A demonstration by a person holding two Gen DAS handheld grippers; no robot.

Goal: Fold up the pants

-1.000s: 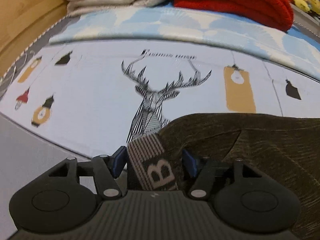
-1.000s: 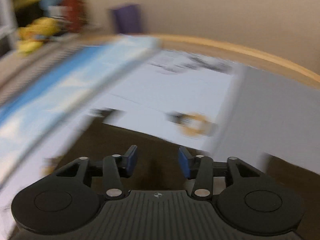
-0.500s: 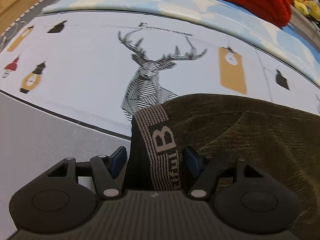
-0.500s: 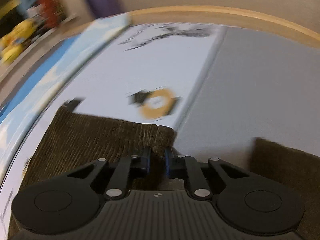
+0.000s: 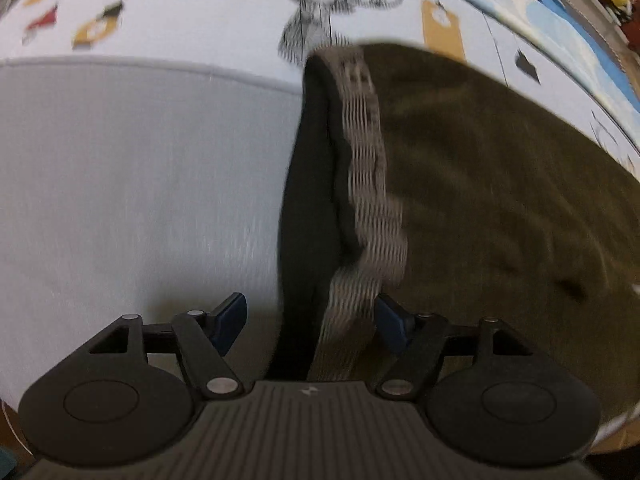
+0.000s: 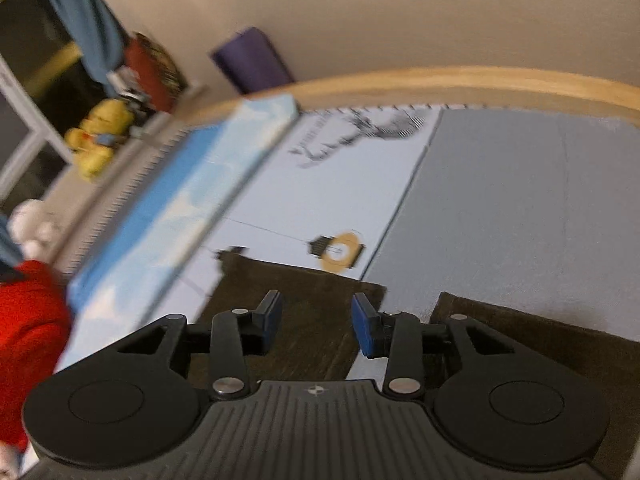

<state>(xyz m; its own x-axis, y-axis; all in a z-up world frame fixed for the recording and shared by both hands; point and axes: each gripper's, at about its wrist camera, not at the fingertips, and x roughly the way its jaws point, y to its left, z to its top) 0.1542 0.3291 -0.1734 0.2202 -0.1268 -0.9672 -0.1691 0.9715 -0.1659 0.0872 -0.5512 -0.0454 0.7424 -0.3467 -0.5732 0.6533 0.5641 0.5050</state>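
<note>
On the bed (image 5: pixel 140 184), the olive pants (image 5: pixel 500 184) are now lying spread flat. The left tongs (image 5: pixel 310 320) are opening around the striped waistband (image 5: pixel 364 200), pads clear, while the right tongs (image 6: pixel 316 320), pinched moments ago, are opening empty above the hem, suggesting a finished fold.

Your left gripper (image 5: pixel 310 320) is opening over the pants' waistband.
The striped waistband (image 5: pixel 366 184) is running up between its blue pads, olive pants (image 5: pixel 500 184) spreading rightward, grey bedsheet (image 5: pixel 132 184) lying leftward.

Bedroom: printed bedsheet (image 5: pixel 168 8), plush toys (image 6: pixel 98 136)
</note>
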